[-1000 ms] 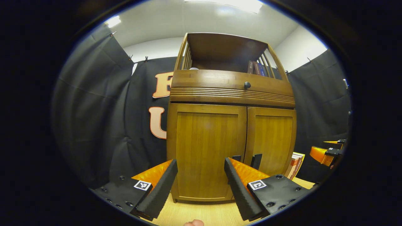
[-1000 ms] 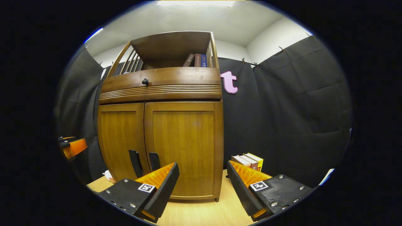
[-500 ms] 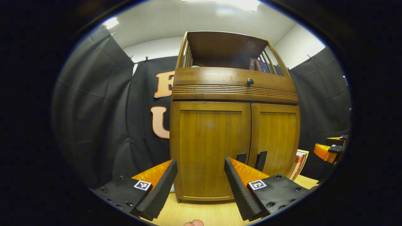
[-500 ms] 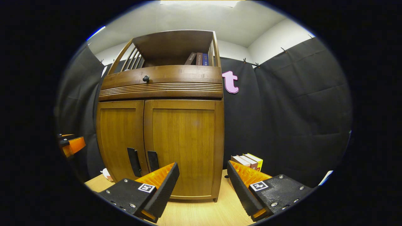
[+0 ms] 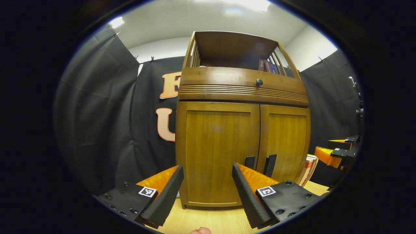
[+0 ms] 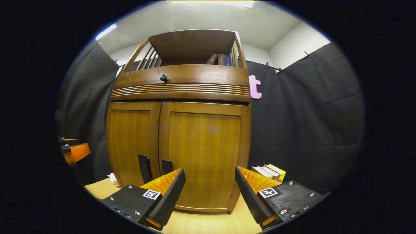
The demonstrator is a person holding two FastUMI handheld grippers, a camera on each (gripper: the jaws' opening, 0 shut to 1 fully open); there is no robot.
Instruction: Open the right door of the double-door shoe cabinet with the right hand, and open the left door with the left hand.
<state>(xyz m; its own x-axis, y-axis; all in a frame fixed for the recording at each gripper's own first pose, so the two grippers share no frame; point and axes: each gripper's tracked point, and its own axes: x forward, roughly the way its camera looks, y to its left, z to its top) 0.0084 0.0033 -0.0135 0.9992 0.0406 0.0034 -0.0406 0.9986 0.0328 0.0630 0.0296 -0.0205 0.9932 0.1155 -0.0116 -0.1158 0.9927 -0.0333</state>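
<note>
Shoe cabinet (image 5: 242, 130) doors both closed — left hand-held gripper (image 5: 208, 191) spread wide before it.

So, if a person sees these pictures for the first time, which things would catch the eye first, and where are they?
First comes the tall brown wooden double-door shoe cabinet, standing on the light wooden floor with both doors shut and two dark vertical door handles low at its middle seam. Next, the left hand-held gripper and the right hand-held gripper stand open in front of it. A small row of books stands beside the cabinet's right side.
</note>
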